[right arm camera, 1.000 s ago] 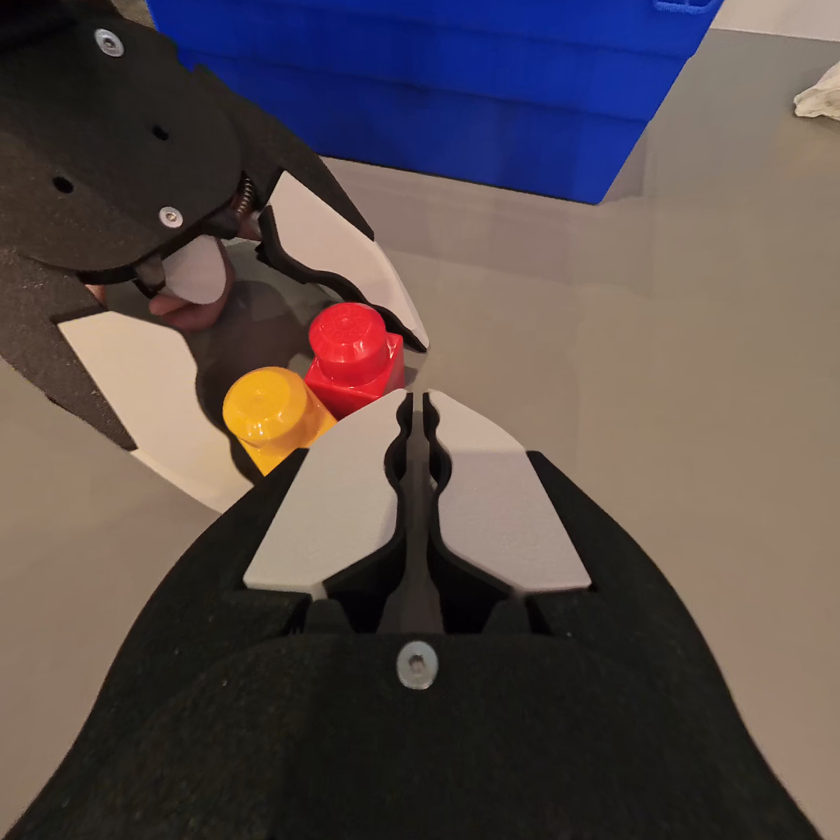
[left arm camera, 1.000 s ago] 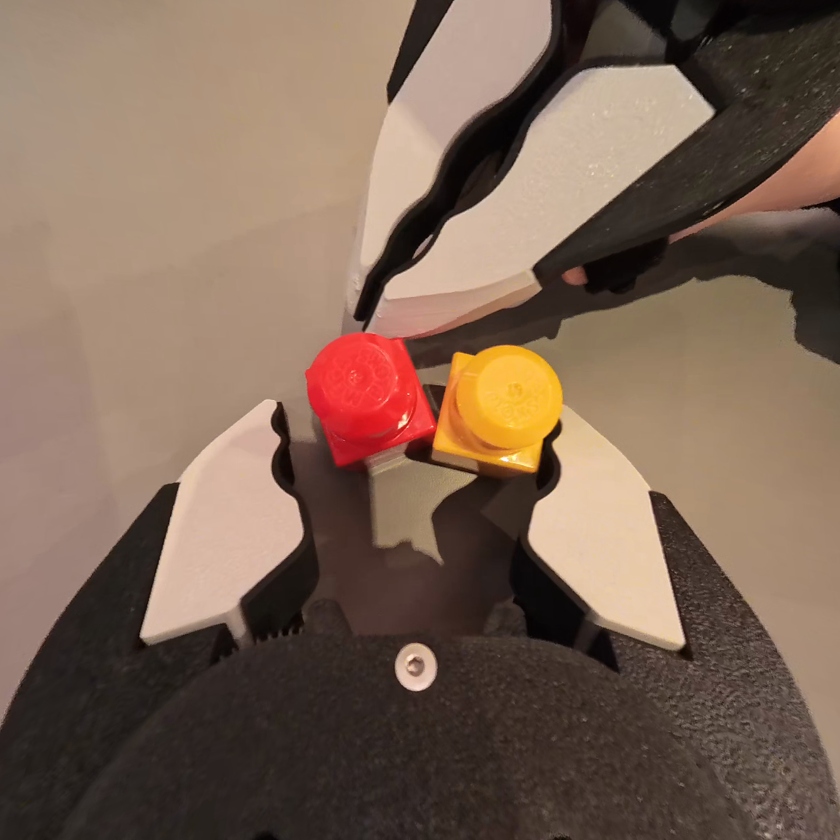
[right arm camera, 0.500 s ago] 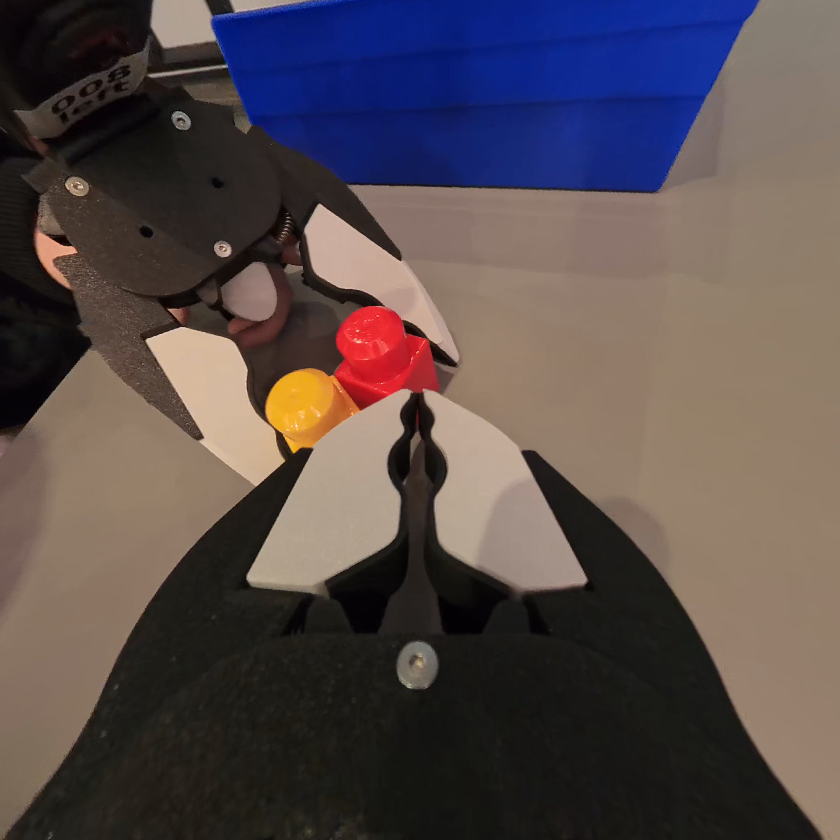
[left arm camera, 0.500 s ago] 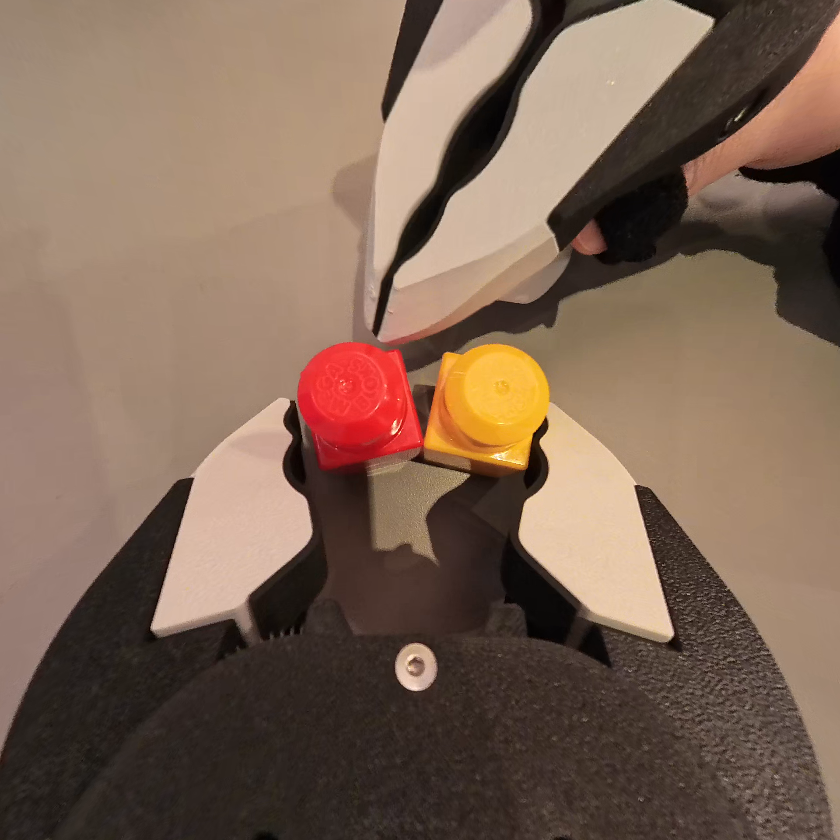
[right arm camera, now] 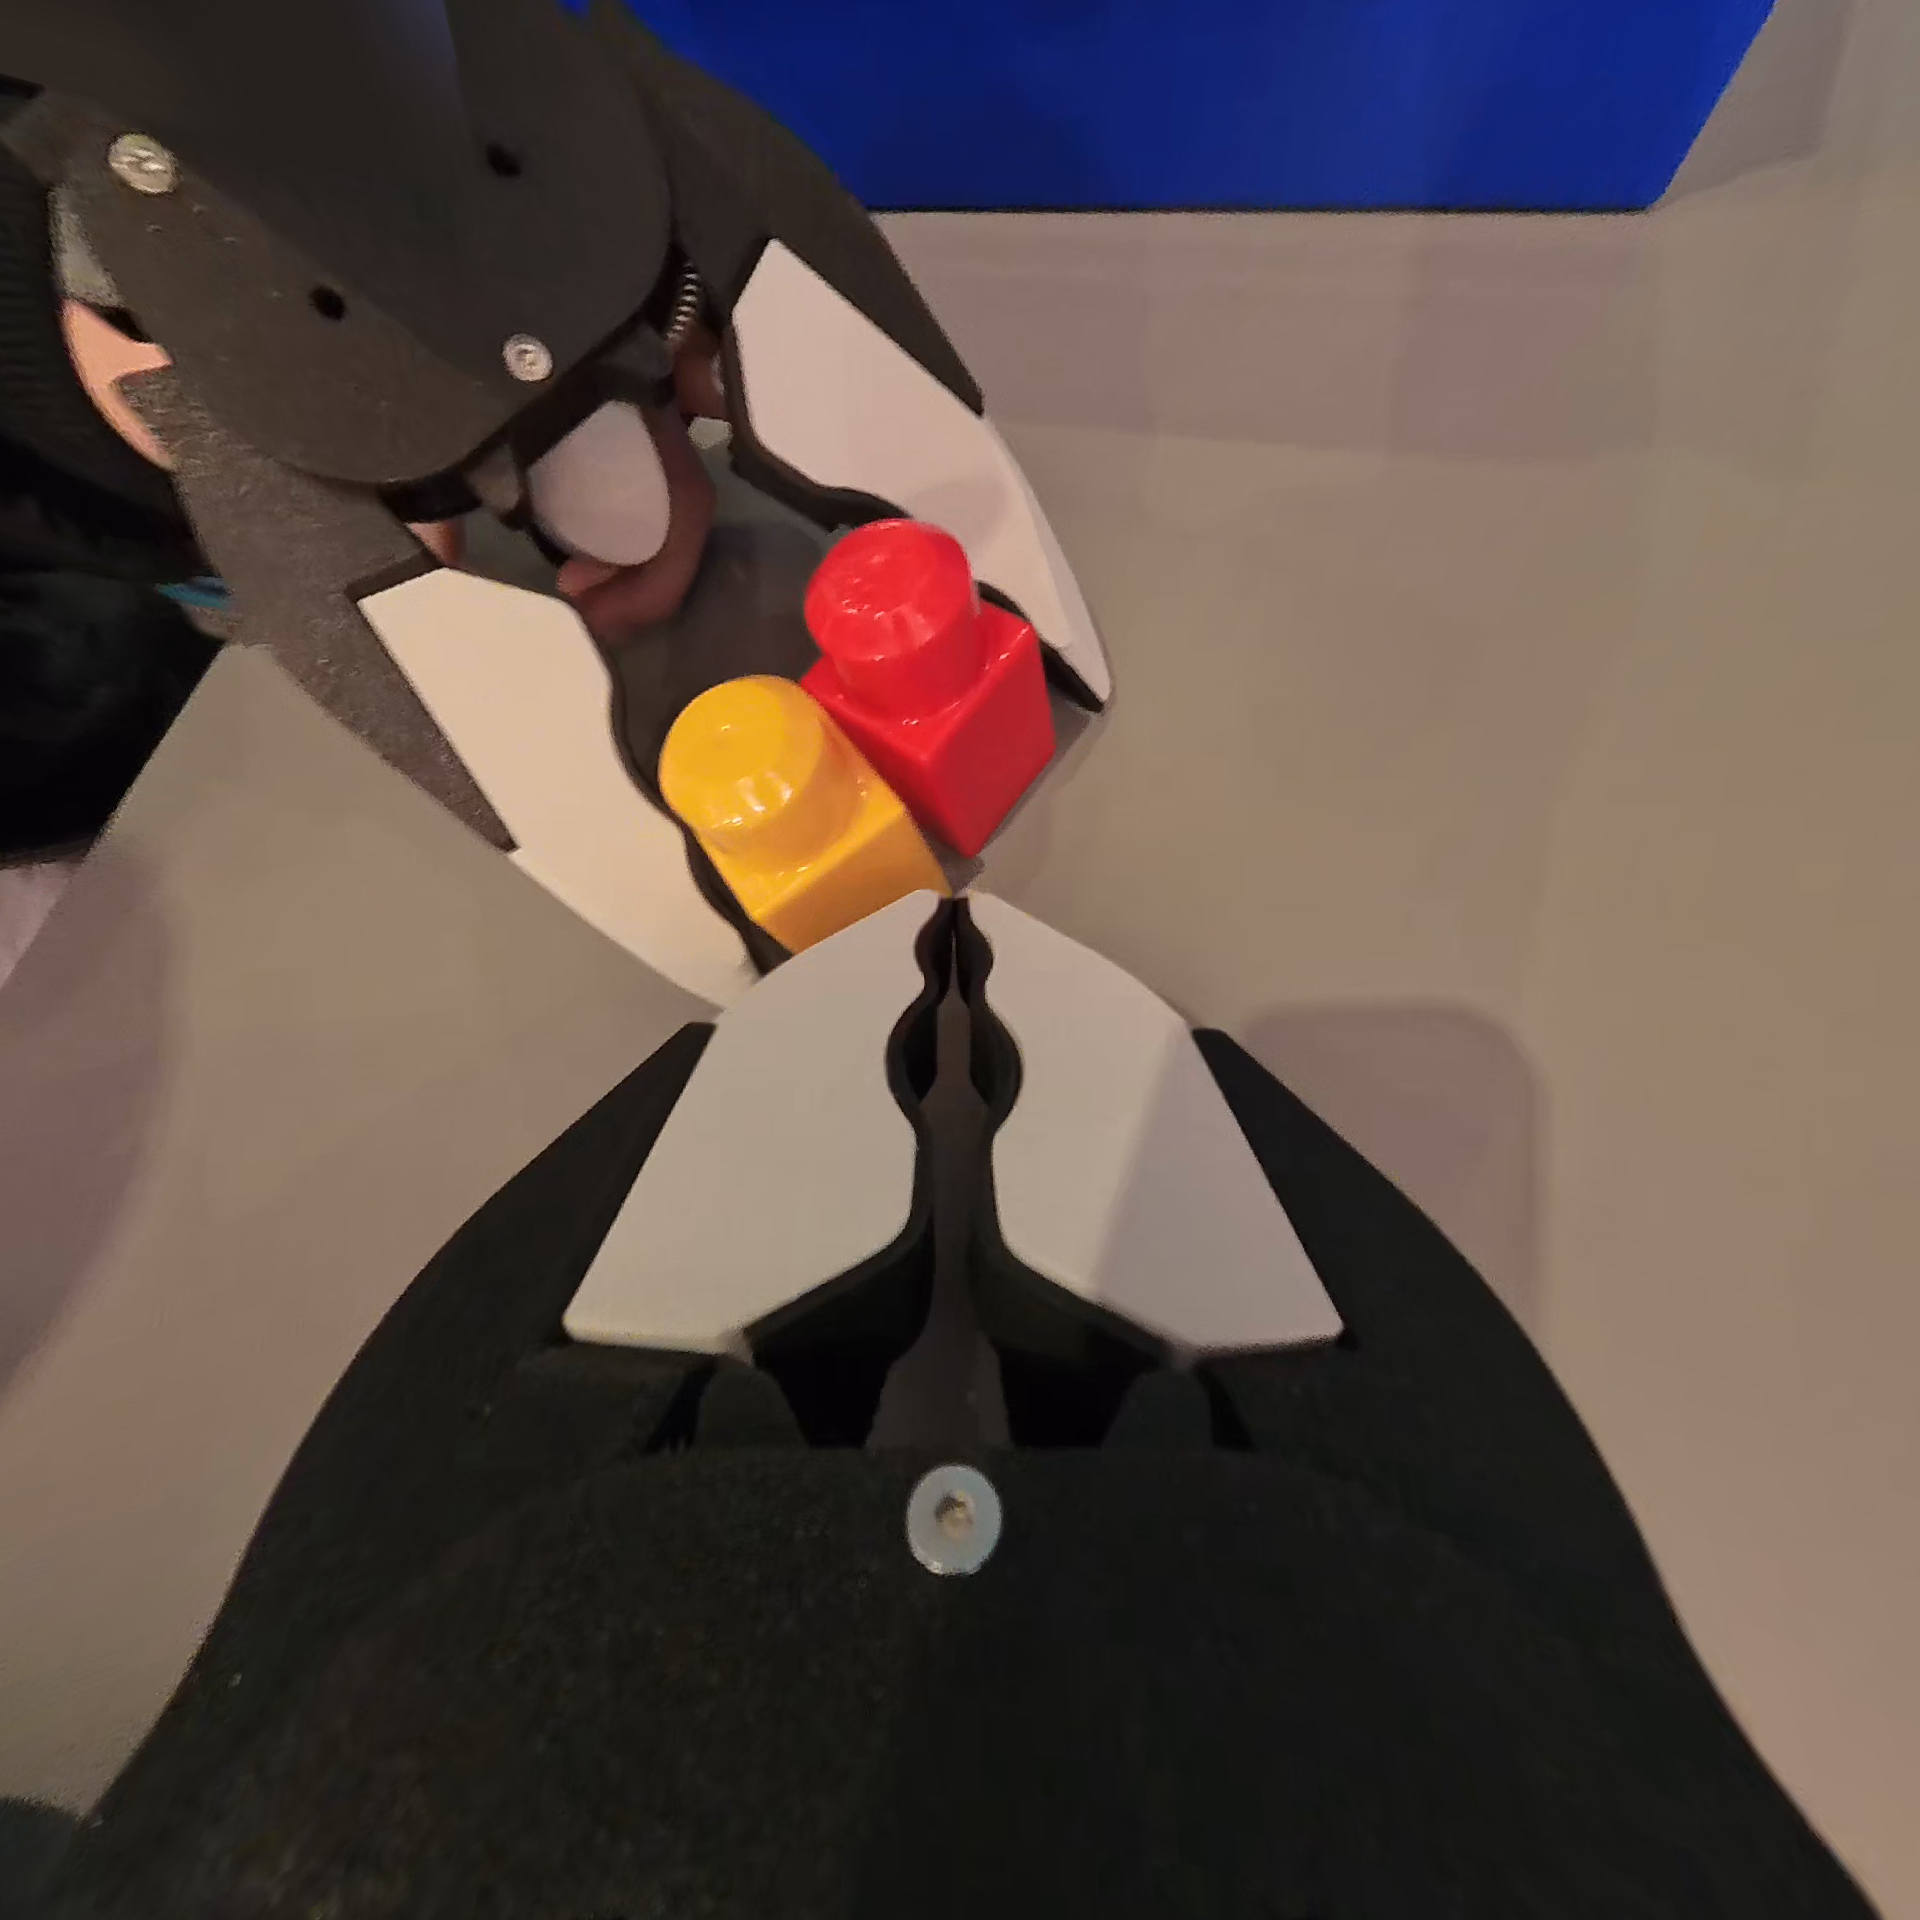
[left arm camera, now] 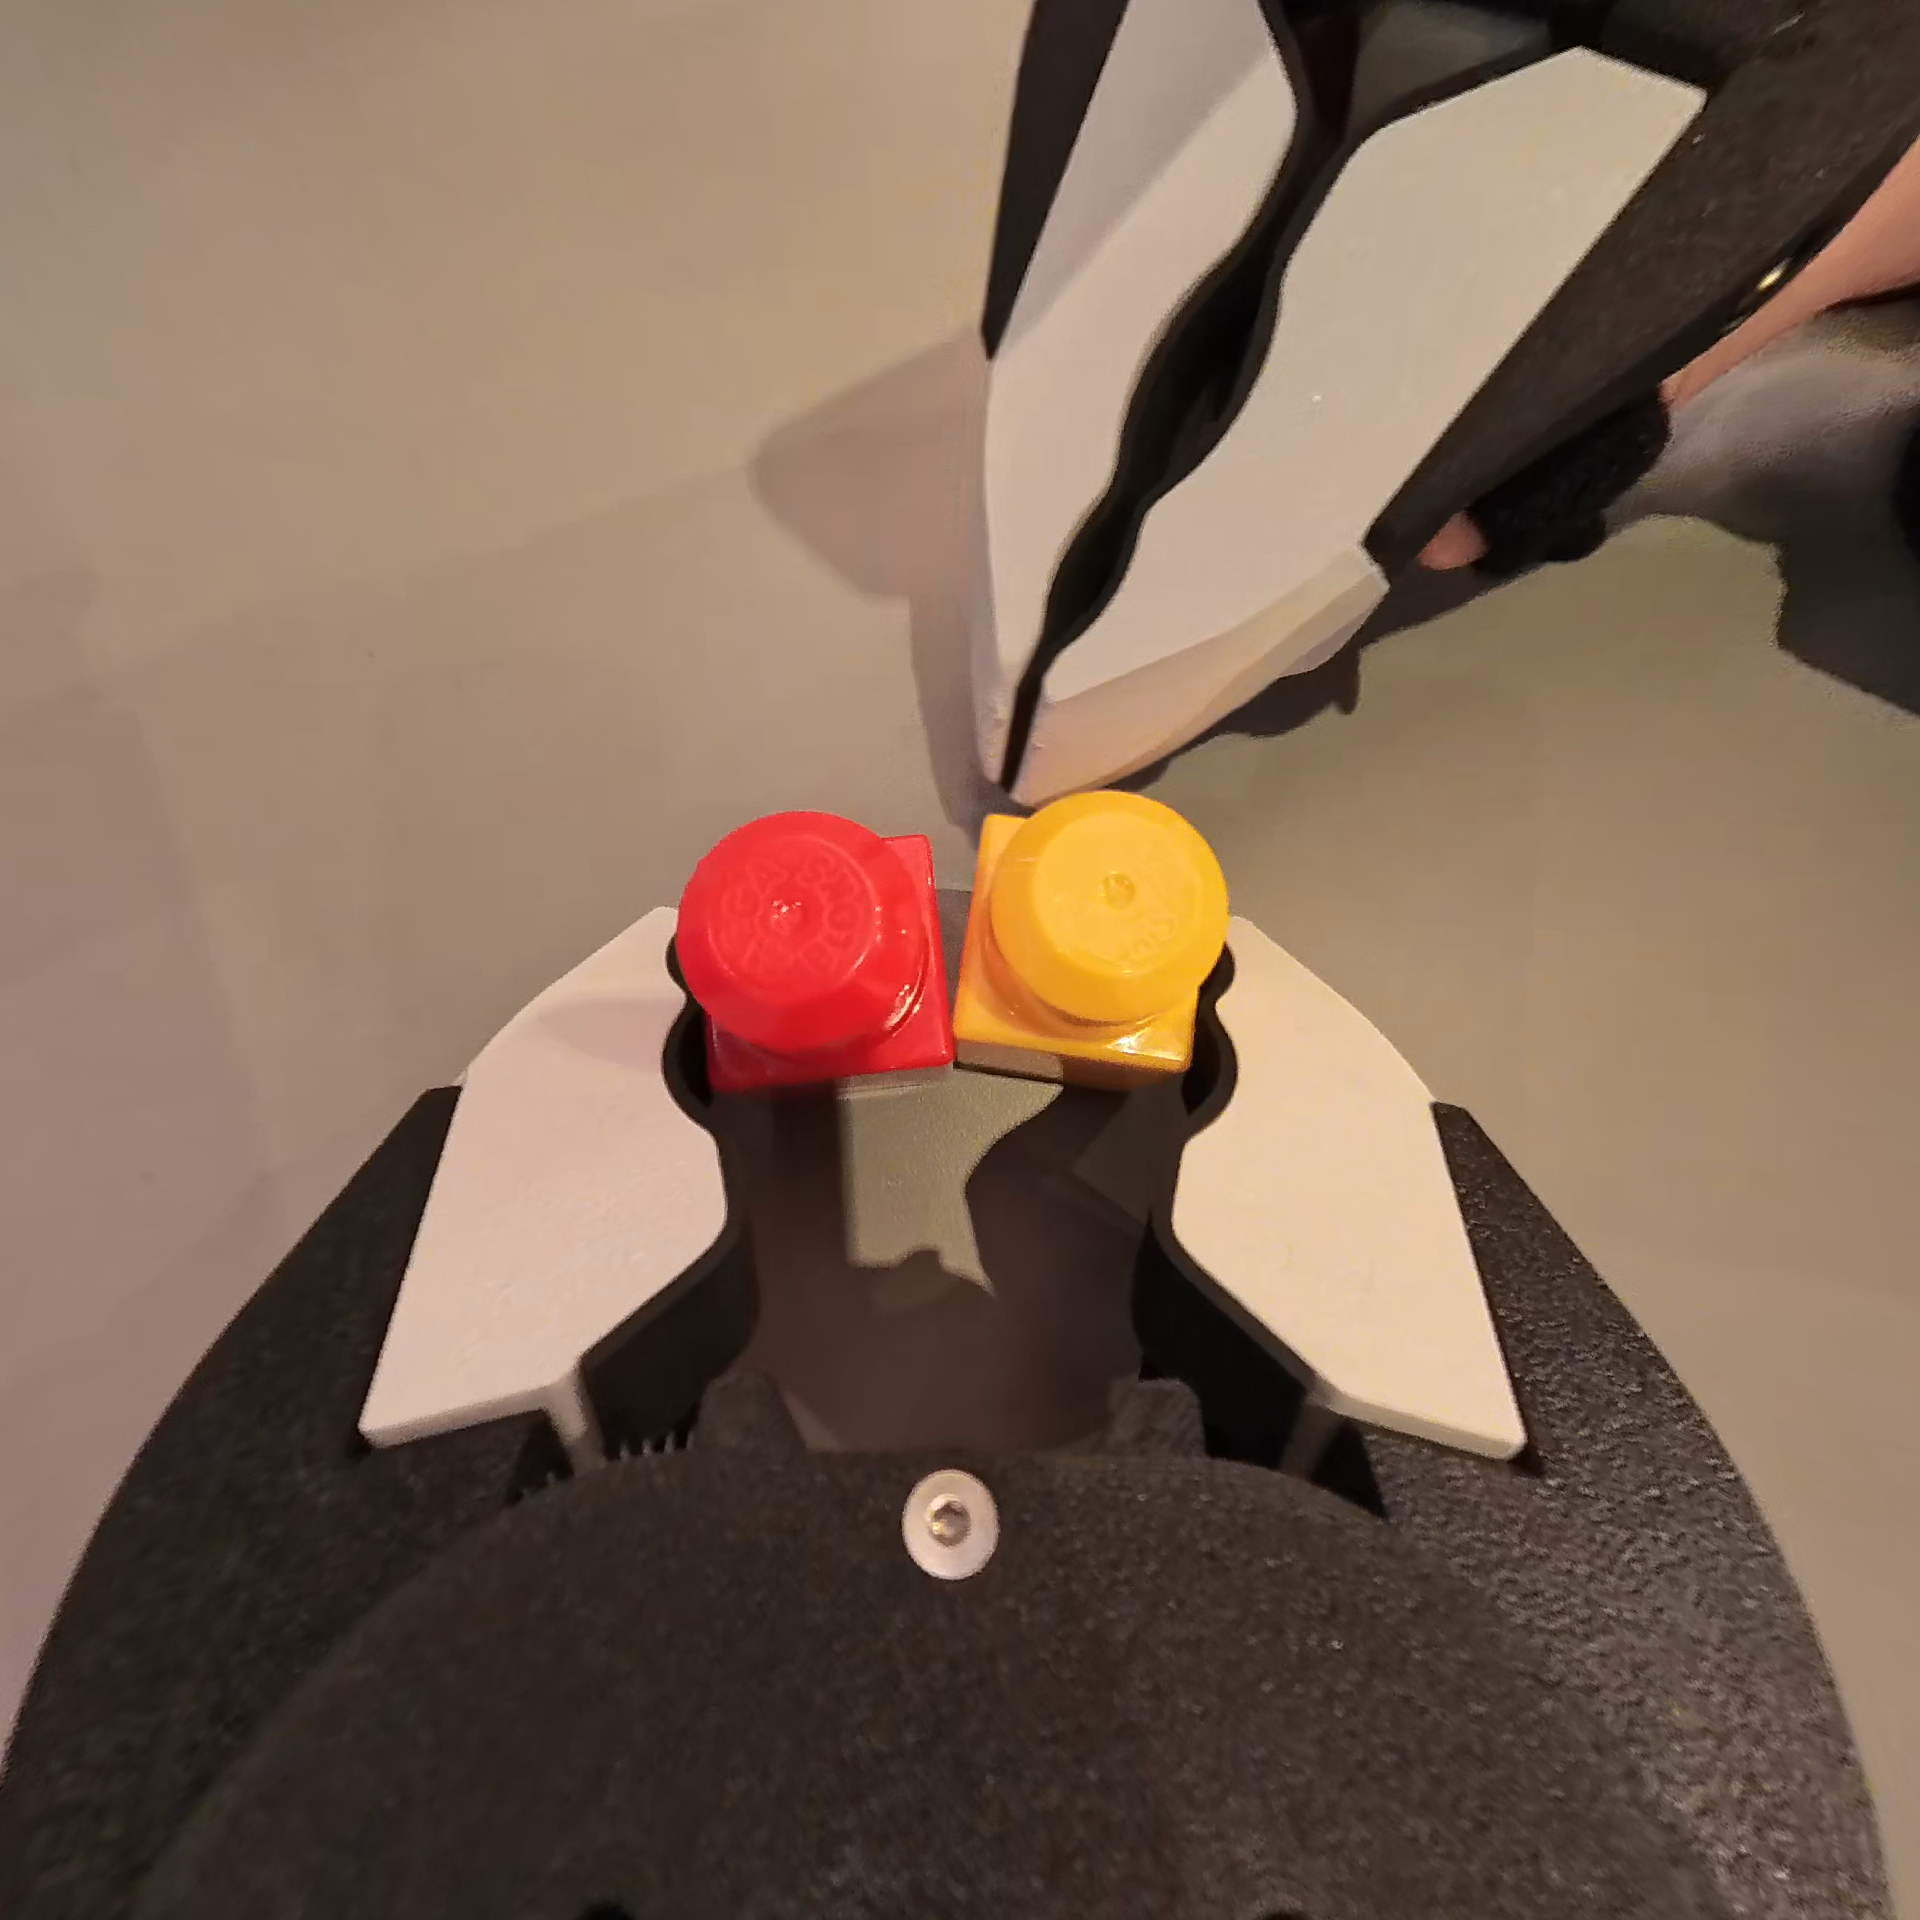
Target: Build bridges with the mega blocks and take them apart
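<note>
A red block (left arm camera: 810,945) and a yellow block (left arm camera: 1091,935), each with one stud, stand side by side on the grey table and touch. My left gripper (left arm camera: 951,966) is closed on the pair, its left finger against the red block and its right finger against the yellow one. My right gripper (right arm camera: 954,909) is shut and empty, with its tip at the yellow block's (right arm camera: 800,810) near corner. The red block (right arm camera: 935,686) stands behind the yellow one in the right wrist view. The right gripper (left arm camera: 1013,774) also shows in the left wrist view, just beyond the yellow block.
A blue bin (right arm camera: 1247,94) stands at the far edge of the grey table (right arm camera: 1507,623). A person's gloved hands hold both grippers: one (left arm camera: 1548,509) shows in the left wrist view, the other (right arm camera: 94,364) in the right wrist view.
My left gripper has closed in and pressed the red and yellow blocks together, square to each other. My right gripper, still shut, has shifted from the red block towards the yellow block's corner.
</note>
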